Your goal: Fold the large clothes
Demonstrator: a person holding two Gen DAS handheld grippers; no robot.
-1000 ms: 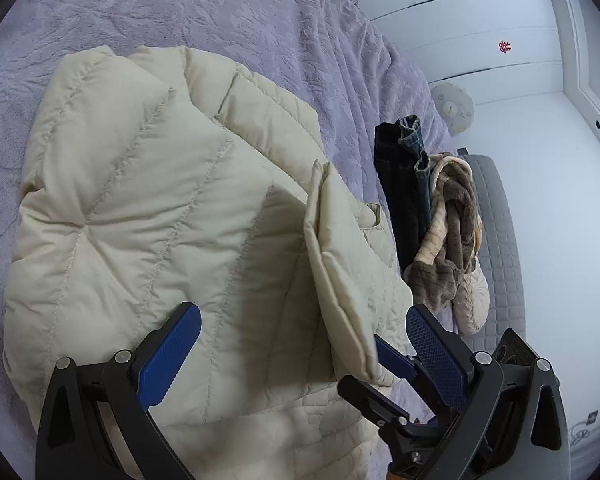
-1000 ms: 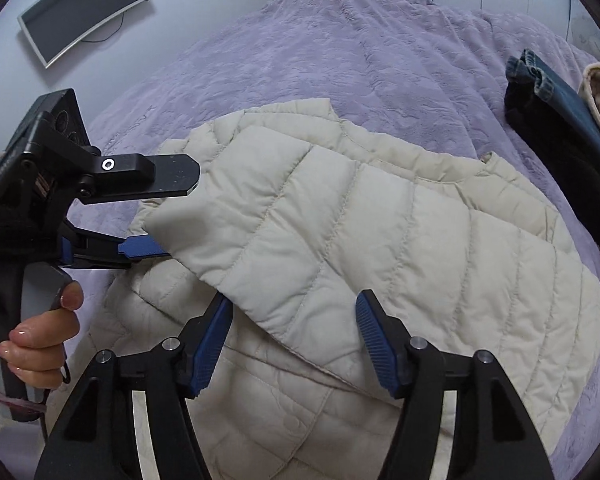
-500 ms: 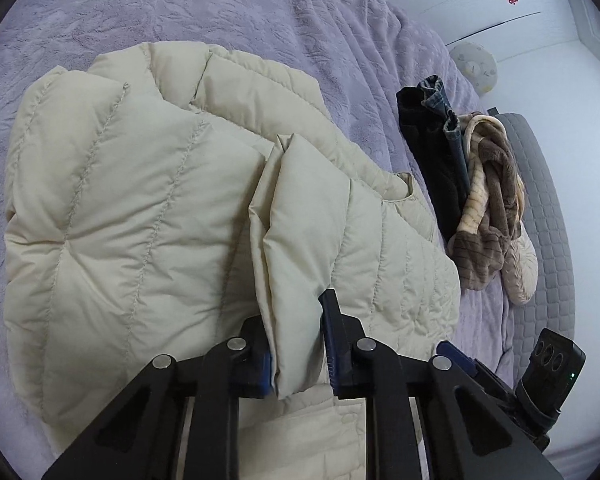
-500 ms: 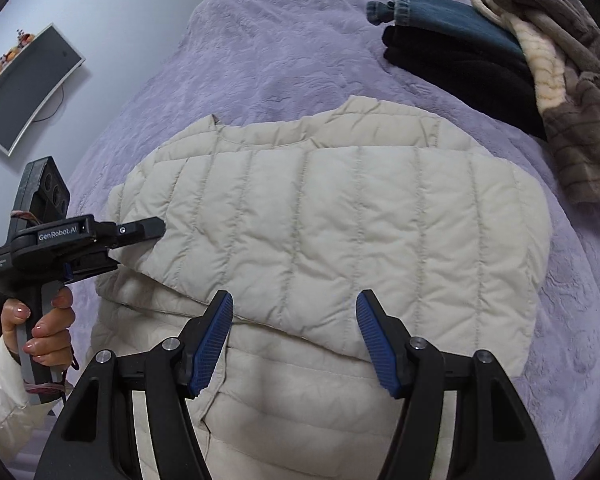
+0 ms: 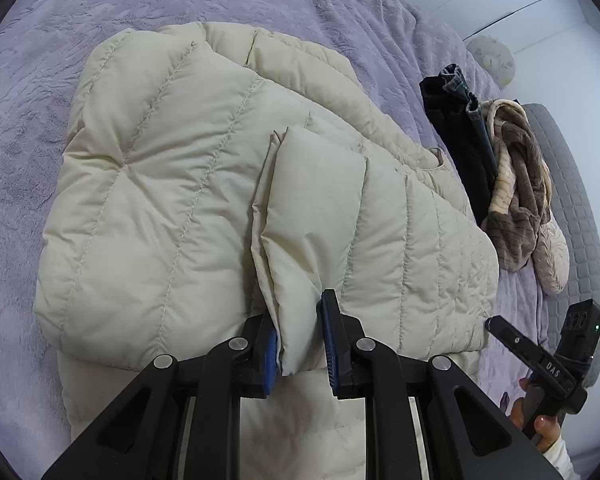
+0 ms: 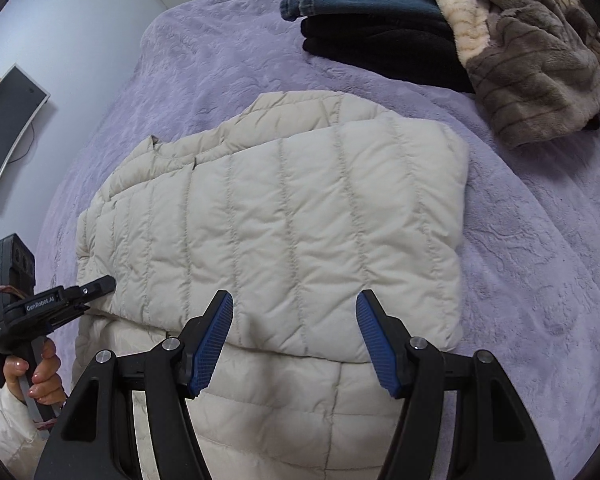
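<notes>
The left gripper (image 5: pixel 300 336) is clamped on a folded edge of the cream quilted jacket (image 5: pixel 188 208); the padded fabric fills the narrow gap between the blue pads (image 5: pixel 327 340). The right gripper (image 6: pixel 296 332) hangs with its jaws spread wide, holding nothing, above the near hem of the jacket's folded upper layer.

The jacket lies on the purple bedspread (image 6: pixel 540 240), partly folded: a stitched panel is laid over the lower body, its edge running across between the right jaws. The fabric is puffy and creased along the quilting lines.

Beyond the jacket, well apart from it, rest folded dark garments (image 6: pixel 380 44) and a brown striped fleece (image 6: pixel 532 60).
</notes>
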